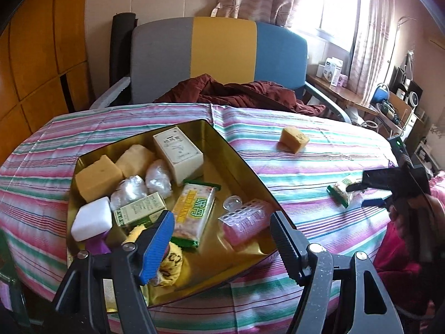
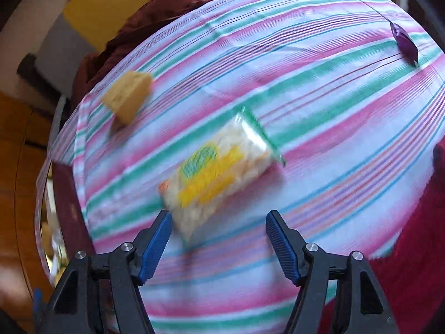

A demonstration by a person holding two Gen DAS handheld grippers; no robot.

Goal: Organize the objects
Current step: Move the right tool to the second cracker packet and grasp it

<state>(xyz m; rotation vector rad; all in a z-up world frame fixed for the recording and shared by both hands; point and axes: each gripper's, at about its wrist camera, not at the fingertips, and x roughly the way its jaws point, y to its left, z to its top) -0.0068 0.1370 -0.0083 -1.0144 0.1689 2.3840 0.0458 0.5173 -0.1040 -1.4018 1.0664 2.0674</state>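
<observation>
A gold tin tray (image 1: 244,164) on the striped cloth holds several items: a snack packet (image 1: 193,214), a pink ribbed roller (image 1: 244,222), small boxes, soap bars and wrapped bundles. My left gripper (image 1: 221,222) hangs open over the tray's near end with nothing between its fingers. A second snack packet (image 2: 219,172), blurred, lies flat on the cloth just ahead of my right gripper (image 2: 219,220), which is open and points steeply down, the packet's near end close to its left finger. In the left wrist view that packet (image 1: 340,192) lies at the right gripper's (image 1: 367,194) tips.
A yellow sponge block (image 2: 128,94) sits loose on the cloth (image 2: 306,111) beyond the packet, and a purple wrapper (image 2: 404,41) lies far right. A chair with a dark red garment (image 1: 250,91) stands behind the table. A red sleeve (image 2: 417,245) shows at the right.
</observation>
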